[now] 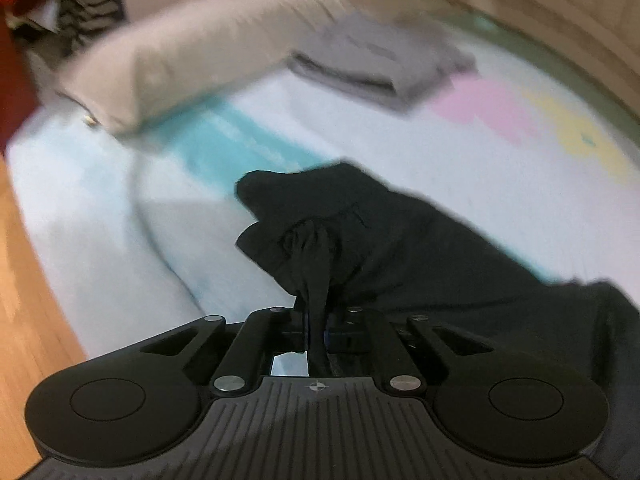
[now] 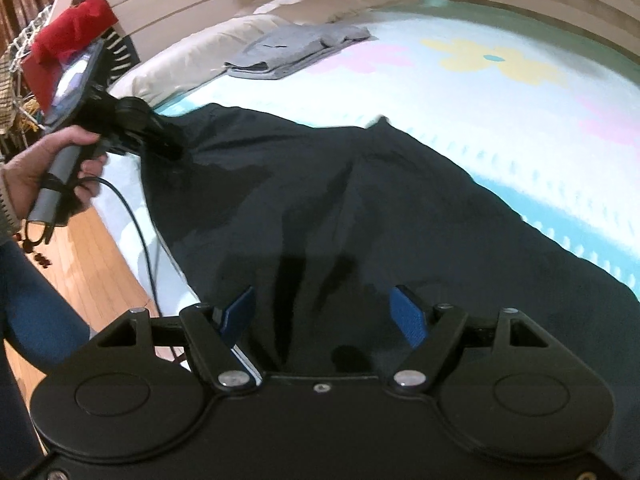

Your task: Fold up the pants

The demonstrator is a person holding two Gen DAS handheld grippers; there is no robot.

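Black pants (image 1: 400,240) lie crumpled on the bed in the left wrist view. My left gripper (image 1: 318,320) is shut on a bunched strip of their fabric, which runs up between the closed fingers. In the right wrist view the pants (image 2: 360,200) spread wide across the sheet. There a person's hand (image 2: 40,160) holds the left gripper (image 2: 172,148), which pinches the pants' far left edge. My right gripper (image 2: 324,312) hovers over the near part of the pants, open. Its blue pads (image 2: 408,314) stand well apart and press on nothing.
The bed sheet (image 2: 480,100) is pale with pastel flowers. A folded grey garment (image 2: 296,50) lies at the back beside a beige pillow (image 2: 180,60). Left of the bed are the wooden floor (image 2: 92,264), a trailing cable (image 2: 136,220) and a red cloth (image 2: 68,36) on a rack.
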